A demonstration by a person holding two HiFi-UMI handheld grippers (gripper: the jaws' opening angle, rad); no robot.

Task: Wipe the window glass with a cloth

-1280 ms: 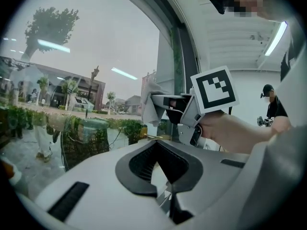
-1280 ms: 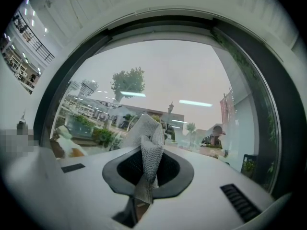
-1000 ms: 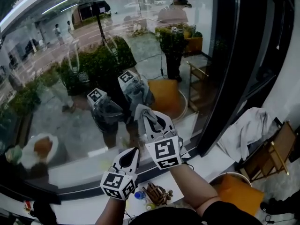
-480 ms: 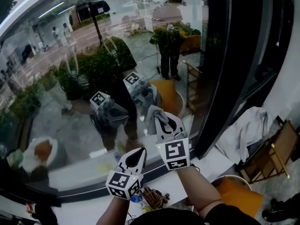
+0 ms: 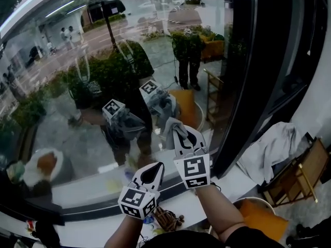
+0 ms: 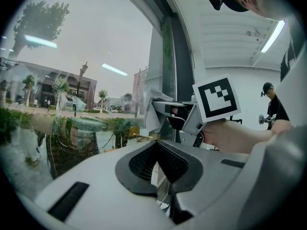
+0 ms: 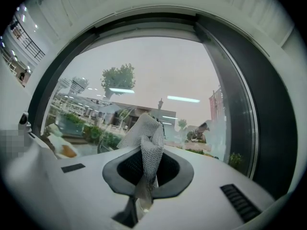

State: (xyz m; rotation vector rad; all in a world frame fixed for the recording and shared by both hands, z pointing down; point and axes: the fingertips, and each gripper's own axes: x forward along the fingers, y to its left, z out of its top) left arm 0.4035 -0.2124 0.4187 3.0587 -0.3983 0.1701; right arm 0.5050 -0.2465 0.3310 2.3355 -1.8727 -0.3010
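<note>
Cloth (image 7: 148, 140) clamped in right tool (image 5: 182, 134), held up against window glass (image 5: 62, 118) straight ahead; left tool (image 5: 150, 170) closed empty, lower.

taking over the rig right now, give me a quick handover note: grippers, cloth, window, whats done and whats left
Right gripper: shut on the cloth, held up at the lower right of the window glass, near the dark frame. It looks like it touches the glass, but I can't confirm that.
Left gripper: shut, empty, low by the sill.
Done: cloth gripped and at the glass; how much is wiped can't be told.
Left: wipe across the rest of the pane.
</note>
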